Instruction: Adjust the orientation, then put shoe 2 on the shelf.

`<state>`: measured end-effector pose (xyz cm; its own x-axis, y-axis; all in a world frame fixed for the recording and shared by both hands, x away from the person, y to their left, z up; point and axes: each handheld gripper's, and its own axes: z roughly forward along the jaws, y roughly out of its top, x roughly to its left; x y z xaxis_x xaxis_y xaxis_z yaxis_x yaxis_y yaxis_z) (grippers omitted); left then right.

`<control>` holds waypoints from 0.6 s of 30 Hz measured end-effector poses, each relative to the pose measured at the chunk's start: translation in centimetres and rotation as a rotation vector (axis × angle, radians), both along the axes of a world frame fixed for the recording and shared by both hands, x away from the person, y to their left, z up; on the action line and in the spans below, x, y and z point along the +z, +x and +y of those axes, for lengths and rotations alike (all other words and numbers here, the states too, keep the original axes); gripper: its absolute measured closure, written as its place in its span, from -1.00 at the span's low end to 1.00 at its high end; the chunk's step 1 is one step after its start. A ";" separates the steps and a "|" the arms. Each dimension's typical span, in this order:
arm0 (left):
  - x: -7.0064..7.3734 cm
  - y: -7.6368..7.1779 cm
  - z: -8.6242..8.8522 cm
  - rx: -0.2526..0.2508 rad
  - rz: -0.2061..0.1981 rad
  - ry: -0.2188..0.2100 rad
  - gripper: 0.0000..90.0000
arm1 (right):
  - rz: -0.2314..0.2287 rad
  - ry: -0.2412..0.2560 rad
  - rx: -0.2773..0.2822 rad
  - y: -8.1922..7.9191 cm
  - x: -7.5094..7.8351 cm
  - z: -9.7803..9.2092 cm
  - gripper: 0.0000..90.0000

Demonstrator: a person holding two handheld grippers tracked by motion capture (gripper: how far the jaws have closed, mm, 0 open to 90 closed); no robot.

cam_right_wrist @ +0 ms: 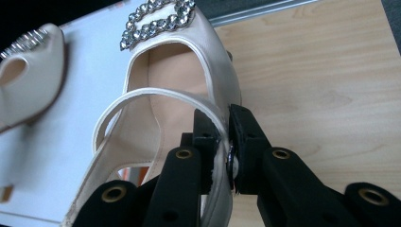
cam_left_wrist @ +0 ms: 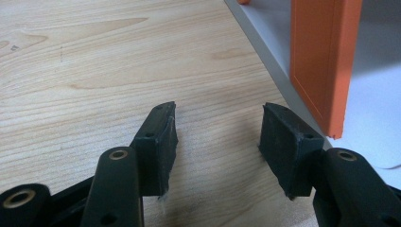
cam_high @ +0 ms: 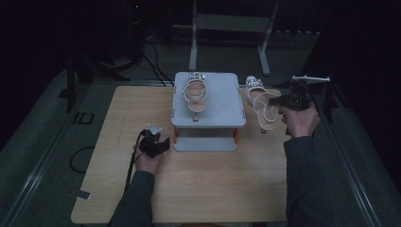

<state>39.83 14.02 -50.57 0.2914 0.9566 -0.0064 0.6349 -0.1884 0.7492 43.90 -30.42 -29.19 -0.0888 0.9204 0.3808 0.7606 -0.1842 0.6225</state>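
Nearest the person, the left gripper (cam_high: 153,142) rests low over the wooden table (cam_high: 198,189), jaws spread apart with nothing between them, just beside the grey rack (cam_high: 222,109) (orange legs). Farther right, the right gripper (cam_right_wrist: 222,137) is clamped on the side strap of a white heeled sandal (cam_right_wrist: 175,71). Its mate, the second sandal (cam_high: 195,92), lies on the rack top.

So the count: two cream sandals, one on the rack (cam_high: 194,94) and one held off to the side (cam_high: 261,105). One grey rack (cam_high: 222,101), one table (cam_high: 213,184), two grippers, left (cam_high: 156,142) and right (cam_high: 276,100).
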 end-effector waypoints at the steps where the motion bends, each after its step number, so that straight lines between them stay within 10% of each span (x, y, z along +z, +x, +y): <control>1: 0.0 0.0 0.0 0.000 0.000 0.000 0.04 | -0.002 0.000 0.000 0.1 0.2 0.1 0.83; 18: 0.0 0.0 0.0 -0.004 0.002 0.000 0.01 | -0.007 0.009 0.001 1.3 2.1 1.2 0.83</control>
<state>39.83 14.02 -50.56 0.2956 0.9553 -0.0066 0.6359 -0.1916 0.7476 45.17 -29.22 -27.14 -0.0921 0.9168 0.3885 0.7561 -0.1895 0.6264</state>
